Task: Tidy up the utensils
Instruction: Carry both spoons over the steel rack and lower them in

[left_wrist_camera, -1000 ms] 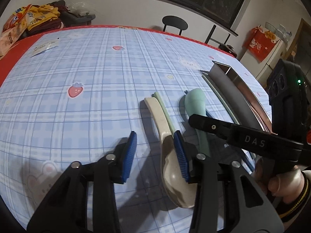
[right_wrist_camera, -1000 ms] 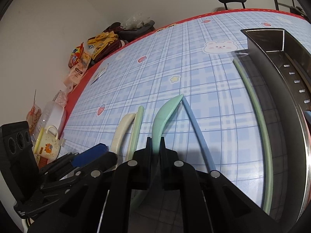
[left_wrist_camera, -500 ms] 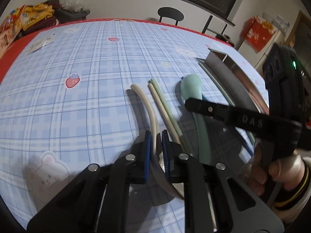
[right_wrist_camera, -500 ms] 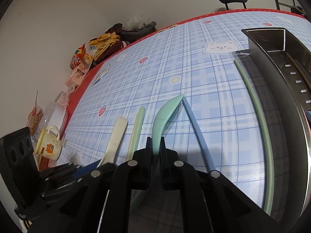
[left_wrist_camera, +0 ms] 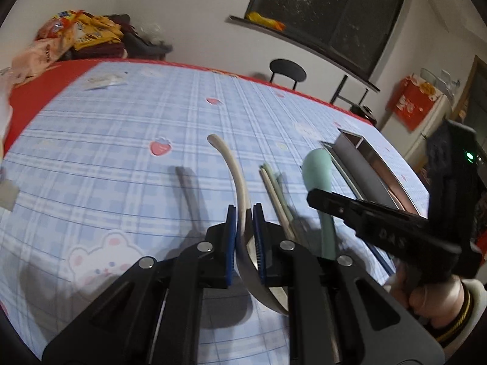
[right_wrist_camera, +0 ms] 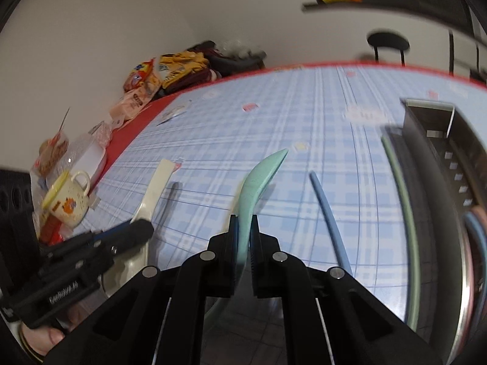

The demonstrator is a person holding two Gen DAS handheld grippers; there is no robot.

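the light, stiff, slippery cream plastic soup spoon (left_wrist_camera: 240,182) is clenched at its neck by the left hand-held gripper (left_wrist_camera: 244,231), and the mint-green plastic soup spoon (right_wrist_camera: 258,179) likewise by the right hand-held gripper (right_wrist_camera: 243,237).

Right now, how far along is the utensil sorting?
Done: some utensils already lie in the metal tray. In hand: left tongs grip the cream spoon, right tongs grip the green spoon. Left: the blue chopstick and pale chopsticks on the table.

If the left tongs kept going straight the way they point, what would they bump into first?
Probably just the checked tablecloth. The left tongs, shut on the cream spoon, tilt down toward bare cloth near the strawberry print. Depth is hard to judge here.
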